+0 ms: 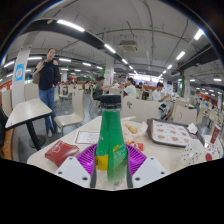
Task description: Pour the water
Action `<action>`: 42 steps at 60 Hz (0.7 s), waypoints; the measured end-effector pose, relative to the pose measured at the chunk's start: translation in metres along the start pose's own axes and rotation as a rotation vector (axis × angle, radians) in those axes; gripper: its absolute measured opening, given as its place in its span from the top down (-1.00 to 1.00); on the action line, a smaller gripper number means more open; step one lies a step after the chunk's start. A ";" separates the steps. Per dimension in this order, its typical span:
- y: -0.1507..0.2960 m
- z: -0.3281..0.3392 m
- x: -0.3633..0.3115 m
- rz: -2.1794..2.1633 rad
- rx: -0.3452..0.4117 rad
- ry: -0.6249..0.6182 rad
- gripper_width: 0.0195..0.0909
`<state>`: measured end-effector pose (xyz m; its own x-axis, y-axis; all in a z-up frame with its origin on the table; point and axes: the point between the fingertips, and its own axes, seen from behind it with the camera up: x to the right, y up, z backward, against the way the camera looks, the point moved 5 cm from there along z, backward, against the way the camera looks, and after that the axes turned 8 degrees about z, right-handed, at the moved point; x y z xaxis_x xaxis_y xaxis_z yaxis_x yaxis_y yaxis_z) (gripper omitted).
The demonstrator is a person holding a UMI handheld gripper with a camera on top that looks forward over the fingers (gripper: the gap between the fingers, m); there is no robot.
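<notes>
My gripper (112, 160) clamps a green capped bottle (111, 140) upright between both purple pads (88, 157), above a cluttered canteen table (150, 150). The cap (110, 101) likely needs removing first; then I should tilt slowly.

A green plastic bottle (111, 140) with a dark screw cap is standing upright, the cap closing its neck. It is sitting between the two fingers of the gripper (111, 160), whose purple pads (87, 157) are pressing against its sides.
</notes>
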<state>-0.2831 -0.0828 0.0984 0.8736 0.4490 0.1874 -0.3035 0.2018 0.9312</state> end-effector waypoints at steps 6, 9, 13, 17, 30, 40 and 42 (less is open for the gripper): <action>0.004 -0.005 0.013 -0.137 -0.067 0.052 0.52; 0.015 -0.006 0.021 -0.291 -0.054 0.045 0.51; 0.042 -0.007 0.054 -0.586 -0.007 0.047 0.52; 0.064 -0.009 0.089 -0.914 0.061 0.074 0.51; 0.059 -0.023 0.206 -1.891 0.298 0.198 0.52; 0.047 -0.026 0.236 -2.197 0.378 0.226 0.53; 0.046 -0.007 0.242 -2.269 0.411 0.258 0.53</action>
<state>-0.0881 0.0417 0.1840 -0.4836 -0.0959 -0.8700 0.8345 0.2494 -0.4914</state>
